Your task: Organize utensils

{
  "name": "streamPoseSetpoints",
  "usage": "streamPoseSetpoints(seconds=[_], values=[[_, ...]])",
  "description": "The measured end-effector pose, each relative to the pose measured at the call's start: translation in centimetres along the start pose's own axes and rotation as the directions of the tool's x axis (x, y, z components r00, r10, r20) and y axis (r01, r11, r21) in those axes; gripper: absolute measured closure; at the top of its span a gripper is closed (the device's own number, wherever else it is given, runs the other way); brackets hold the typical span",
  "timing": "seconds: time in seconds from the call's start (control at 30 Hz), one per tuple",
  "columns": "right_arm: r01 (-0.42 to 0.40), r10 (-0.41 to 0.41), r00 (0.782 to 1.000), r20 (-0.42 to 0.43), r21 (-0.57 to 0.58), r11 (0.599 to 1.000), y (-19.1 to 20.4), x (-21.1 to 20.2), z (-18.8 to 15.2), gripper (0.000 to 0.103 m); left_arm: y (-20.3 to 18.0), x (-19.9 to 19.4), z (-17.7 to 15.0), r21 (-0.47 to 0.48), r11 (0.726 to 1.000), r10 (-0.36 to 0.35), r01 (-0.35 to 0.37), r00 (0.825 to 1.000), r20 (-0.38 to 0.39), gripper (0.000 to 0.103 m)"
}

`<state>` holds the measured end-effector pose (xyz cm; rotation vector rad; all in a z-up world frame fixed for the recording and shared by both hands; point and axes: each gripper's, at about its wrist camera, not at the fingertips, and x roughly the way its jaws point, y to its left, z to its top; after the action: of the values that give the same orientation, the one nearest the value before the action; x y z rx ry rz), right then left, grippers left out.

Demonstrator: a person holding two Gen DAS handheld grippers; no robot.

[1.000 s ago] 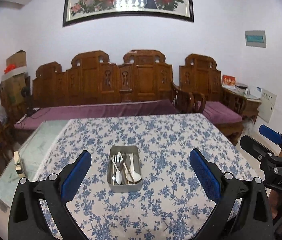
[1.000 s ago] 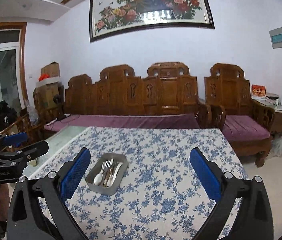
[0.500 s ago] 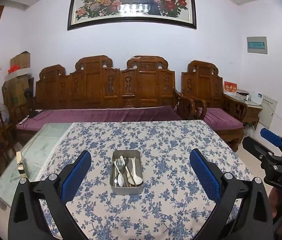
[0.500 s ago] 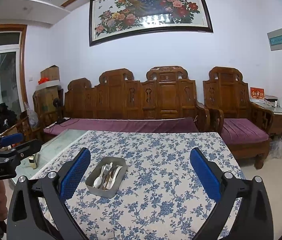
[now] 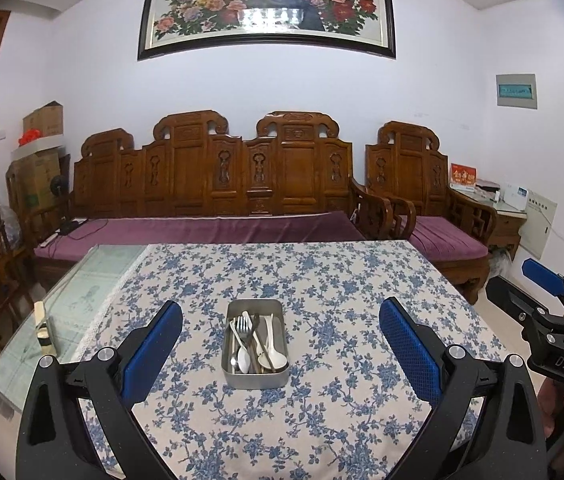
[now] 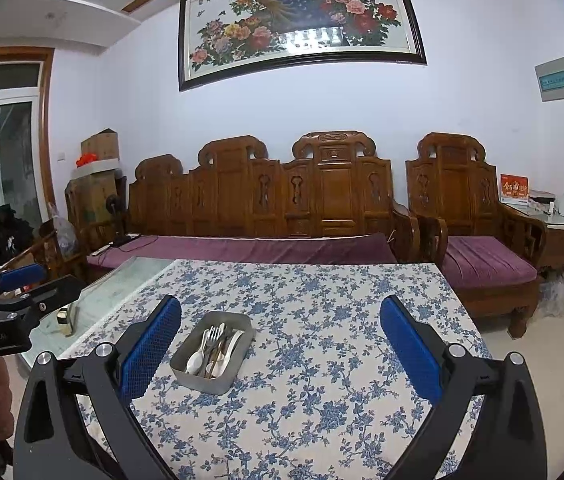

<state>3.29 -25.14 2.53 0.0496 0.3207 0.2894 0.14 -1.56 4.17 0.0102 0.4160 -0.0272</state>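
Left wrist view: the left gripper (image 5: pixel 280 342), black with blue ribbed pads, hangs over the near part of a table with its jaws spread wide and nothing between them. A blue-and-white floral tablecloth (image 5: pixel 321 280) covers most of the table, and a bare glass strip of the table top (image 5: pixel 94 280) shows along the left. A rectangular grey metal tin (image 5: pixel 255 378) sits on the cloth, framed between the two pads but well below and ahead of them. Inside it lie a steel fork (image 5: pixel 243 326), a steel spoon (image 5: pixel 243 358) with its bowl toward the camera, and a white plastic spoon (image 5: pixel 274 350), all lengthwise, with darker pieces among them too tangled to name. At the right edge the right gripper (image 5: pixel 549 312) is held off the table side; only one blue pad shows clearly.

Right wrist view: the right gripper (image 6: pixel 280 344) is likewise released, pads far apart and empty. The tin (image 6: pixel 218 384) lies left of centre, turned at an angle, just beside the left pad (image 6: pixel 150 350) in the frame. The left gripper (image 6: pixel 14 292) appears at the far left, above the glass strip, black with a blue pad. A carved wooden bench with purple cushions (image 6: pixel 266 208) stands behind the table under a framed peacock-and-flower painting (image 6: pixel 301 20).
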Motion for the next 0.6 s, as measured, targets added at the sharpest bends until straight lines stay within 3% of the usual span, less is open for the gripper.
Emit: streamPoseSetpoints(seconds=[0.6], values=[[0.004, -0.004, 1.000, -0.003, 0.004, 1.000, -0.27, 0.37, -0.44, 0.003, -0.15, -0.02, -0.11, 0.001, 1.000, 0.001, -0.001, 1.000, 0.002, 0.008]])
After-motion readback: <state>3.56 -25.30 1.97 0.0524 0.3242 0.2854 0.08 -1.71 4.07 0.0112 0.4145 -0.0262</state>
